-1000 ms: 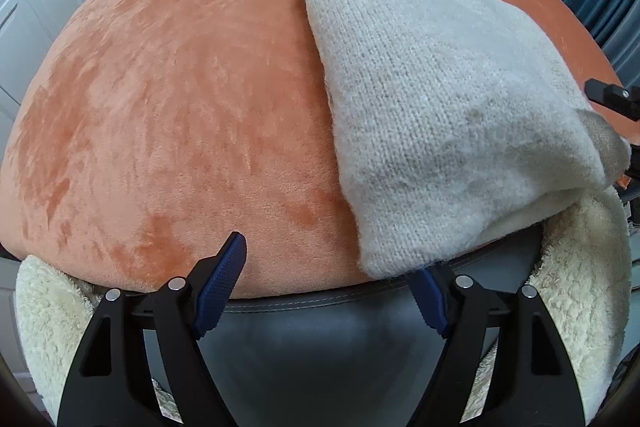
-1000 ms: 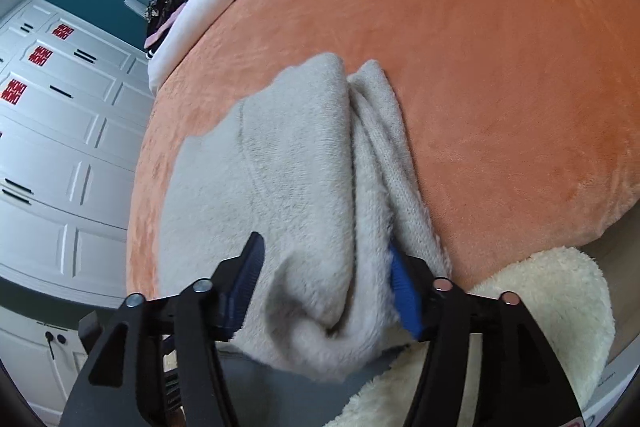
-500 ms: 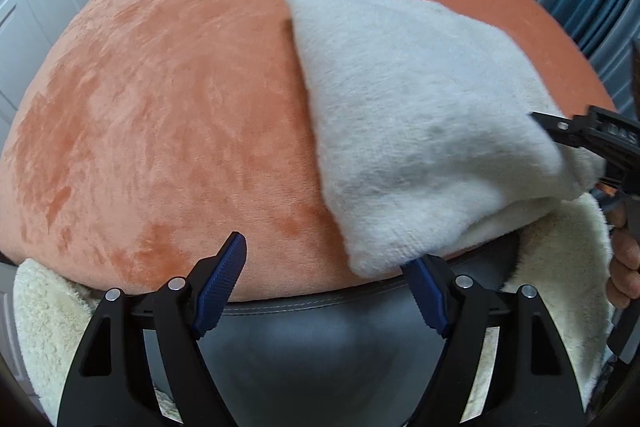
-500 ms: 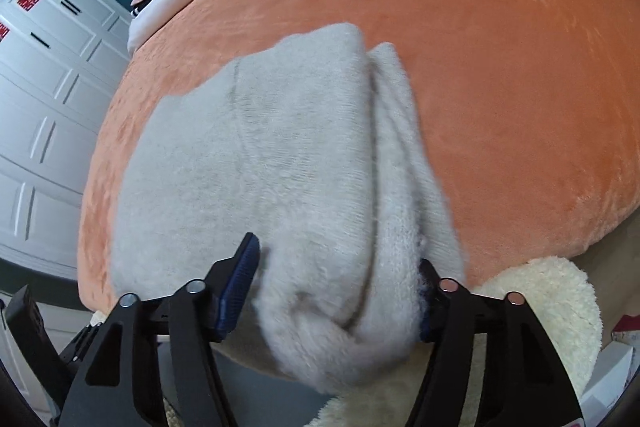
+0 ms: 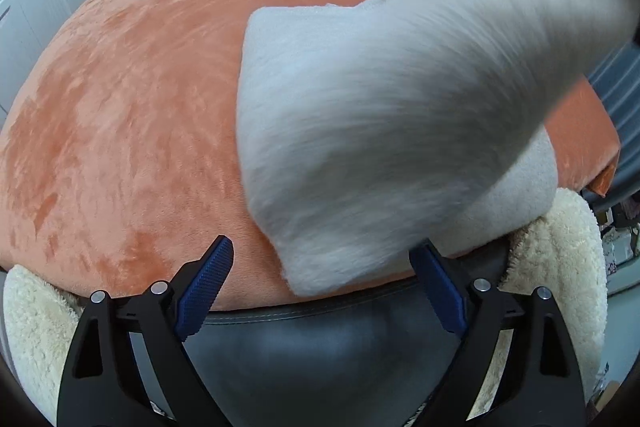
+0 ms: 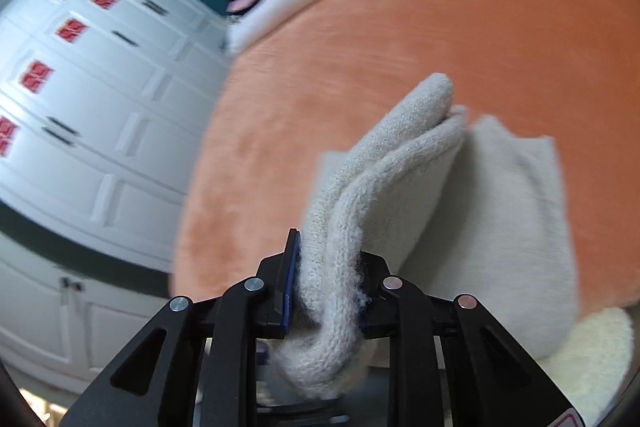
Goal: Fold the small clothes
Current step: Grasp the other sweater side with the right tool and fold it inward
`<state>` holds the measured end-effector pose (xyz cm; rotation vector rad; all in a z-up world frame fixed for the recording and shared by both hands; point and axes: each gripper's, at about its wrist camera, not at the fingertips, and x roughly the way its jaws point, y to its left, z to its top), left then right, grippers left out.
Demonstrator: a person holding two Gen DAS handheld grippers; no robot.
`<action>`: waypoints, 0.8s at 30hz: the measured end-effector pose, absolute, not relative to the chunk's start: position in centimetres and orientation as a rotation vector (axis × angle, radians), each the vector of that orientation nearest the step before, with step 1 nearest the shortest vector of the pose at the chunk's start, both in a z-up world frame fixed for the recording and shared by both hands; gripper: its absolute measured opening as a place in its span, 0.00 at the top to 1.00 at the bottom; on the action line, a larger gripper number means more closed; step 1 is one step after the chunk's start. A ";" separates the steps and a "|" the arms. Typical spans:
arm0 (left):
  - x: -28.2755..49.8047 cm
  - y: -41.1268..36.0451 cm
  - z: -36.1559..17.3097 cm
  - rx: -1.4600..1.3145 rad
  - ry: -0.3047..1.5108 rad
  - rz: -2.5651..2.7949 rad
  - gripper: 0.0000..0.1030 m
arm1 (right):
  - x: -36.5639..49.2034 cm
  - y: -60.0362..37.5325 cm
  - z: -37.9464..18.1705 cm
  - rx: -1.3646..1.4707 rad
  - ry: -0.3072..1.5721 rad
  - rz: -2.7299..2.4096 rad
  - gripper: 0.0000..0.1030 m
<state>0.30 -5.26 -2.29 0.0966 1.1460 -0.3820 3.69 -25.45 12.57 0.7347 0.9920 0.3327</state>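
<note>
Lifting knit (image 6: 460,227) edge: right gripper (image 6: 328,291) clamped on it, left gripper (image 5: 320,291) apart, idle. Fold looks midway; knit not yet flat on bed (image 5: 120,107).

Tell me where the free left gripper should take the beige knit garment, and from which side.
Take the beige knit garment at its near corner hanging over the orange cushion's front edge, coming straight ahead with the open left gripper. The right gripper already clamps the other bunched end.

Even, soft indoor light, no glare seen. Heavy motion blur on the lifted cream knit (image 5: 400,99); wardrobe doors (image 6: 80,107) smeared. Fisheye bending and dark vignette noted at edges.
</note>
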 end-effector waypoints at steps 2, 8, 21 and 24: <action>0.3 -4.9 -1.9 0.093 1.128 -0.377 0.20 | 4.1 -23.9 14.5 0.756 0.953 0.427 0.80; 1.7 -2.7 -2.1 -0.036 1.167 -0.373 0.74 | 0.0 -27.5 15.6 0.708 0.830 0.328 0.82; 0.5 -2.9 -1.7 0.047 1.202 -0.392 0.52 | -6.3 -35.6 1.0 0.629 1.083 -0.137 0.81; -0.1 -1.4 1.6 -0.023 1.138 -0.442 0.35 | -6.6 -35.9 3.3 0.612 1.033 -0.162 0.69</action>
